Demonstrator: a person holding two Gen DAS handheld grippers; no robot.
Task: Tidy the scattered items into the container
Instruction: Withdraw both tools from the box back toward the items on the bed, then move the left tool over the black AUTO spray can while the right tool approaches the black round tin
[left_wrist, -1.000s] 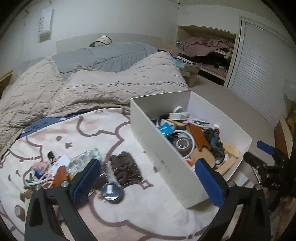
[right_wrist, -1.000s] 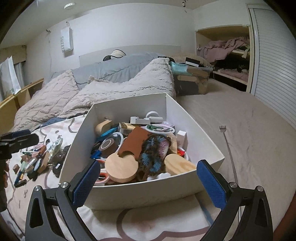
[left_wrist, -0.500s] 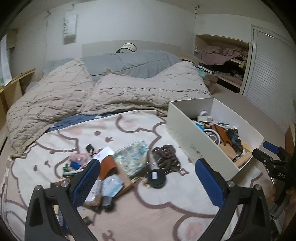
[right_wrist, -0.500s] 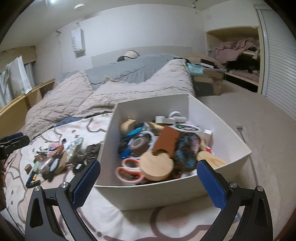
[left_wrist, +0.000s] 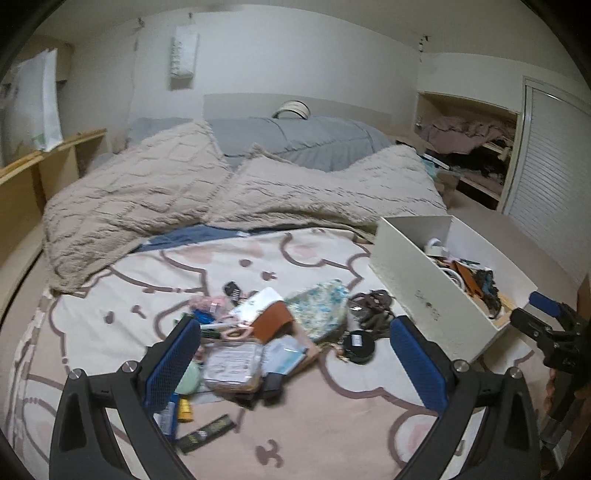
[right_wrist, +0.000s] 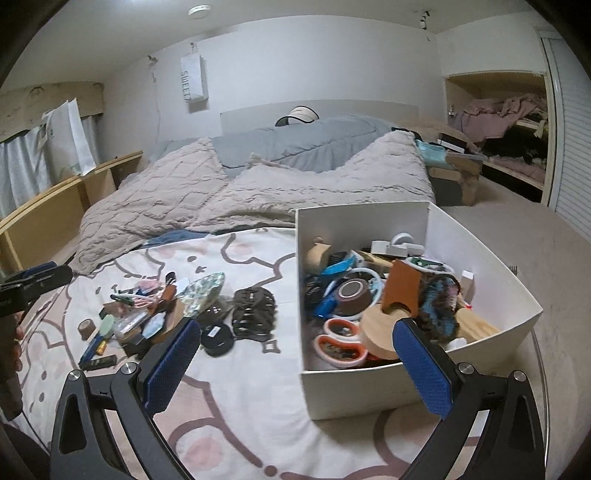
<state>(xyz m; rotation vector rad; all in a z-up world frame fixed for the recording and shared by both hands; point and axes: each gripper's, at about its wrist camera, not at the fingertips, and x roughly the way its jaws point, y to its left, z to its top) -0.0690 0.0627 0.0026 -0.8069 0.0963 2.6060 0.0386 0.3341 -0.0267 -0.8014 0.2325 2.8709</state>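
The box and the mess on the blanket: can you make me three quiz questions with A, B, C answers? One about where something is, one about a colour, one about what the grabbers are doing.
1. Where is the round black tin?
A. in the box
B. on the blanket, outside the box
C. on the pillows

2. What colour are the gripper pads?
A. blue
B. red
C. yellow

3. What are the two grippers doing?
A. both are shut on toys
B. one holds the box
C. both are open and hold nothing

Answers:
1 B: the tin lies on the blanket left of the box, near the pile.
2 A: the pads are plainly blue in both views.
3 C: the left gripper and the right gripper have wide gaps with nothing between the fingers.
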